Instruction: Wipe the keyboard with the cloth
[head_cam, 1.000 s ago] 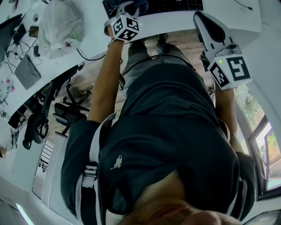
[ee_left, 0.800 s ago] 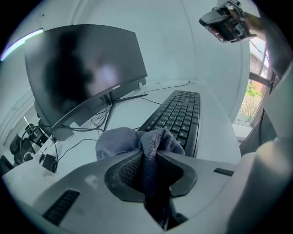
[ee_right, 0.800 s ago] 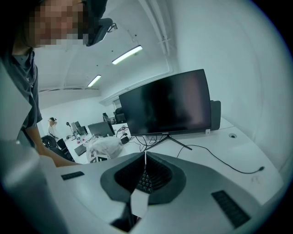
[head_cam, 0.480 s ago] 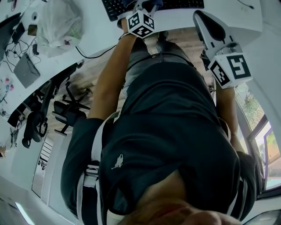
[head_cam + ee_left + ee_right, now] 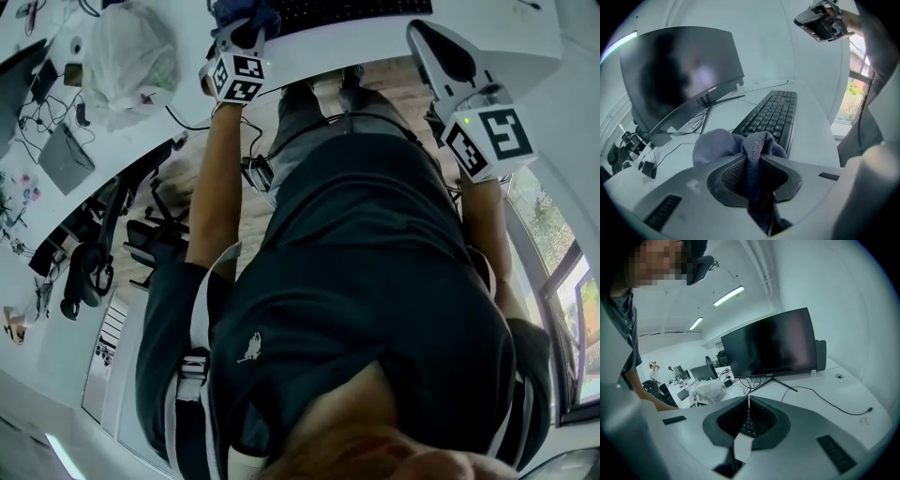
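The left hand-held gripper (image 5: 752, 180), pinching the bunched cloth (image 5: 740, 145), has swept back leftward in the last half second and now sits at the left end of the keyboard (image 5: 774, 112) on the table (image 5: 813, 124). This looks like a wiping stroke in progress. The right hand-held gripper (image 5: 748, 411) stays pressed together and empty, well apart.
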`<state>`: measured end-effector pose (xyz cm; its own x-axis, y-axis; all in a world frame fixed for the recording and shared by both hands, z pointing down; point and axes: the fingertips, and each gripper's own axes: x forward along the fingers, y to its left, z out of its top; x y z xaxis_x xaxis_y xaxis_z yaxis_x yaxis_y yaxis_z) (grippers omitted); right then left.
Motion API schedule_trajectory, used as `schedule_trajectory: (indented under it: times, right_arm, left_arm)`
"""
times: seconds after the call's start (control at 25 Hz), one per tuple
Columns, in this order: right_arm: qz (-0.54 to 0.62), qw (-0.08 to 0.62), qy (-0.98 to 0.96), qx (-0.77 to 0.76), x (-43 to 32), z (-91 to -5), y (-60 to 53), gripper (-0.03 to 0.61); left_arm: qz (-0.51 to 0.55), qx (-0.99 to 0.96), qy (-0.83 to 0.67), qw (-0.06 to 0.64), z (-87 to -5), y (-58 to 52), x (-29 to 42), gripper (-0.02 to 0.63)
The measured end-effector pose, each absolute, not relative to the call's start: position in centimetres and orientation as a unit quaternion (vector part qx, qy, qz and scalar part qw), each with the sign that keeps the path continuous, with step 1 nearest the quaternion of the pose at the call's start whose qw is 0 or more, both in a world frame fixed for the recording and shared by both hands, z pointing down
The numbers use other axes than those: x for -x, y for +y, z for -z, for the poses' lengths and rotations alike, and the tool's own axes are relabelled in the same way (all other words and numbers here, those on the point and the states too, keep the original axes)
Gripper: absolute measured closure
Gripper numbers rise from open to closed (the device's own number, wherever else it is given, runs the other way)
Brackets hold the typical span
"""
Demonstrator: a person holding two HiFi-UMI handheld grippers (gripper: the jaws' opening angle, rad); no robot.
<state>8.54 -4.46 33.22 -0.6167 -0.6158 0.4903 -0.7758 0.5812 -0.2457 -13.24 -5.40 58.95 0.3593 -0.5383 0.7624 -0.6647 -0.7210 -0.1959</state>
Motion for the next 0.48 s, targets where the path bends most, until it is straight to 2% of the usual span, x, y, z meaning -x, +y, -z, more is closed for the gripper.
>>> schedule_trajectory:
  times: [0.2, 0.28, 0.48]
  right_arm:
    - [-0.221, 0.182, -0.873, -0.395, -7.4, -33.3, -4.2, 0.568]
    - [-0.213, 0.193, -0.871, -0.398, -7.2, -33.3, -3.7, 0.568]
    - [-0.212, 0.191, -0.874, -0.394, -6.9, -33.1, -4.6, 0.568]
  left_arm:
    - [-0.394, -0.882, -0.259, 0.018, -58.7, -5.0, 0.7, 0.558]
    - [-0.383, -0.890, -0.246, 0.015, -58.7, -5.0, -1.8, 0.558]
    - [-0.398, -0.865, -0.304, 0.031, -58.7, -6.2, 5.0, 0.558]
